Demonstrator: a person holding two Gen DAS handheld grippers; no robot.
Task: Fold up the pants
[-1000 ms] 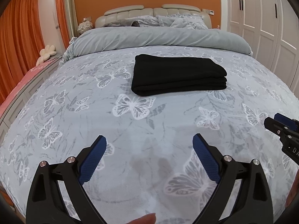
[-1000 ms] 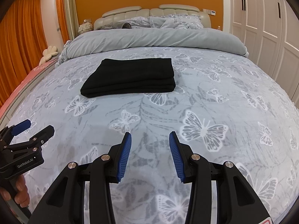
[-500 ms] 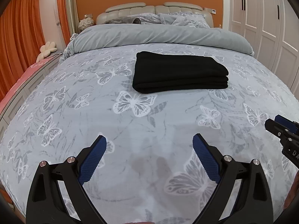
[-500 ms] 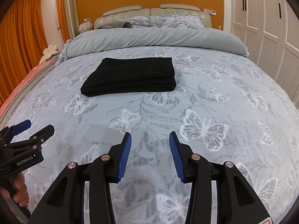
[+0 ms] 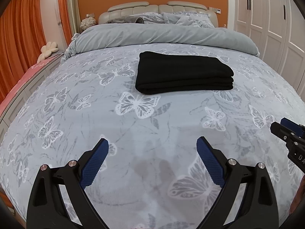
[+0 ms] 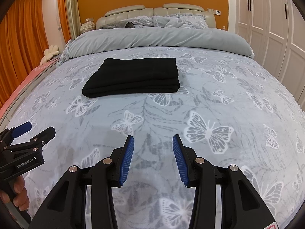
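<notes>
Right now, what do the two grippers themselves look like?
Both are black plastic frames with silver round bolts at the pivots. The left gripper carries dark blue pads with a fine cross-hatched texture; the right gripper carries brighter blue ribbed pads. White lettering reading GenRobot.AI marks the left gripper's side.

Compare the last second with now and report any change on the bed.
Nothing visibly changed. The folded black pants lie in the same spot on the butterfly bedspread, and the left gripper and right gripper hover open and empty as before.
</notes>
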